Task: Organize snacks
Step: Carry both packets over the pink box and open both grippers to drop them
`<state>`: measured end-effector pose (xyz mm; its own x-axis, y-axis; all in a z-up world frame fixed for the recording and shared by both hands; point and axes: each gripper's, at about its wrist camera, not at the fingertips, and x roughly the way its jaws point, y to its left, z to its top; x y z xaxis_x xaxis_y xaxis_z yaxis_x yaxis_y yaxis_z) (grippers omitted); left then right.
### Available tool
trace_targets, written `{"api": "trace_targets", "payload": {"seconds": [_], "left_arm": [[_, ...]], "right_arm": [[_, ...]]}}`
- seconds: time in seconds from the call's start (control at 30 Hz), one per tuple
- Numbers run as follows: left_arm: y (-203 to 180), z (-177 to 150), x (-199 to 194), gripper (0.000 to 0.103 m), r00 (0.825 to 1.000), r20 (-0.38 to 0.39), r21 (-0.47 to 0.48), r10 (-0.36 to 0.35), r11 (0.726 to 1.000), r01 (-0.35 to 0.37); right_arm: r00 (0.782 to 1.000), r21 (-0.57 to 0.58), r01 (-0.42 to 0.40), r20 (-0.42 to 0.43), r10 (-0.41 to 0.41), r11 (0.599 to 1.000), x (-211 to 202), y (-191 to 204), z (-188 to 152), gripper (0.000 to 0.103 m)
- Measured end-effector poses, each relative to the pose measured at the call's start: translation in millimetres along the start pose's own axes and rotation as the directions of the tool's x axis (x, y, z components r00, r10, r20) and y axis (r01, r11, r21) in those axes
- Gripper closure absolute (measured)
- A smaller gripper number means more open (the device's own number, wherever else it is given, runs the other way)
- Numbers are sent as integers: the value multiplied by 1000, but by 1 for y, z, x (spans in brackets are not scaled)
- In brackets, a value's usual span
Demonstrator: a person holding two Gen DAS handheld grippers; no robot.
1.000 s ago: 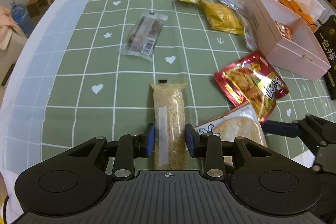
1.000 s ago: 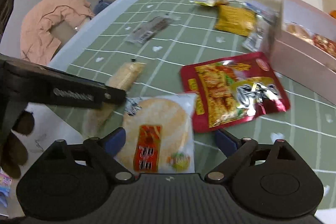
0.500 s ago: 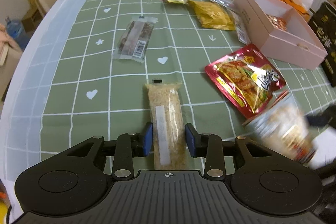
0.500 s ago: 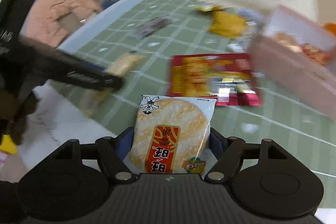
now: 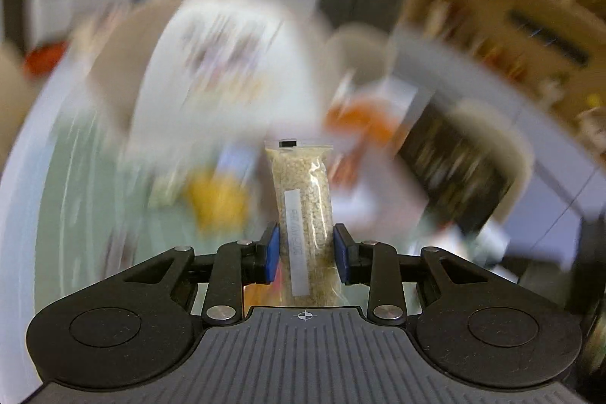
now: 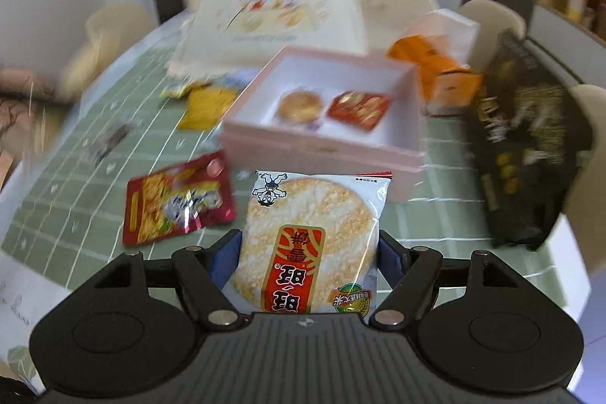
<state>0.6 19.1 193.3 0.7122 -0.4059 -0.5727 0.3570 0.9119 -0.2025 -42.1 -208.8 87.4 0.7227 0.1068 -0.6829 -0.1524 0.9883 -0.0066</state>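
My left gripper (image 5: pixel 306 248) is shut on a long clear pack of beige puffed-rice bar (image 5: pixel 303 207) and holds it up in the air; the scene behind it is motion-blurred. My right gripper (image 6: pixel 308 254) is shut on a white rice cracker packet (image 6: pixel 306 237) with a red label, held above the table in front of the pink box (image 6: pixel 322 142). The open box holds a round cracker pack (image 6: pixel 299 105) and a red snack pack (image 6: pixel 358 106). A red foil pouch (image 6: pixel 178 197) lies on the green checked cloth to the box's left.
A yellow snack pack (image 6: pixel 206 106) and a dark bar pack (image 6: pixel 110 137) lie further left. A white food-cover tent (image 6: pixel 288 2) stands behind the box. An orange carton (image 6: pixel 439 67) and a large black bag (image 6: pixel 526 142) stand to the right. Chairs surround the table.
Both grippers have lifted their packs off the table. The left one has swung up and right with the rice bar. The right one has moved toward the pink box with the cracker packet.
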Motion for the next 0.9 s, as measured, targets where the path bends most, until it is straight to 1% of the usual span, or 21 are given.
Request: {"api": "trace_targets", "payload": {"seconds": [0.07, 0.13, 0.17, 0.27, 0.33, 0.4, 0.43, 0.5, 0.57, 0.6, 0.63, 0.7, 0.73, 0.8, 0.87, 0.9], "left_arm": [[-14, 34, 7, 69, 997, 72, 44, -39, 998, 36], [-27, 61, 22, 69, 991, 122, 93, -57, 995, 45], [-31, 73, 35, 69, 989, 131, 97, -71, 994, 59], [-36, 89, 83, 69, 989, 89, 67, -122, 991, 116], [-40, 88, 123, 69, 992, 43, 98, -123, 988, 118], [-43, 77, 170, 69, 996, -31, 148, -89, 985, 93], [-43, 69, 189, 69, 995, -71, 158, -76, 984, 86], [-37, 49, 229, 69, 983, -174, 143, -62, 986, 87], [-28, 37, 258, 69, 963, -261, 91, -68, 991, 95], [-22, 29, 264, 69, 954, -292, 65, -72, 993, 95], [-17, 22, 268, 71, 947, -312, 45, -77, 994, 96], [-15, 13, 265, 71, 942, -319, 22, -103, 993, 116], [-13, 11, 260, 71, 943, -311, 14, -119, 992, 129], [-7, 14, 243, 71, 953, -265, -19, -144, 989, 144], [5, 19, 218, 71, 969, -186, -77, -164, 985, 152], [12, 19, 206, 71, 975, -149, -108, -165, 983, 149]], "right_arm": [[1000, 17, 23, 18, -24, 1000, -6, -5, 2, 28], [999, 49, 44, 29, -46, 998, -8, -8, 5, 28], [998, 61, 49, 34, -51, 997, -9, -10, 5, 28], [998, 101, 50, 38, -54, 994, -6, -13, 6, 28], [998, 135, 46, 37, -52, 990, -2, -16, 7, 28], [998, 172, 49, 27, -55, 984, 3, -19, 8, 28], [998, 189, 49, 22, -54, 981, 6, -21, 8, 28], [999, 222, 51, 5, -53, 974, 13, -24, 8, 28], [998, 243, 60, -20, -56, 968, 19, -27, 7, 28], [998, 246, 66, -33, -60, 967, 21, -29, 6, 28], [997, 246, 74, -43, -66, 966, 23, -29, 6, 28], [996, 238, 90, -44, -82, 967, 25, -31, 9, 28], [996, 230, 91, -33, -86, 969, 24, -32, 14, 28], [996, 204, 92, -6, -93, 975, 25, -34, 33, 28], [996, 182, 82, 26, -88, 980, 28, -36, 57, 28], [996, 175, 65, 41, -74, 982, 33, -38, 71, 28]]}}
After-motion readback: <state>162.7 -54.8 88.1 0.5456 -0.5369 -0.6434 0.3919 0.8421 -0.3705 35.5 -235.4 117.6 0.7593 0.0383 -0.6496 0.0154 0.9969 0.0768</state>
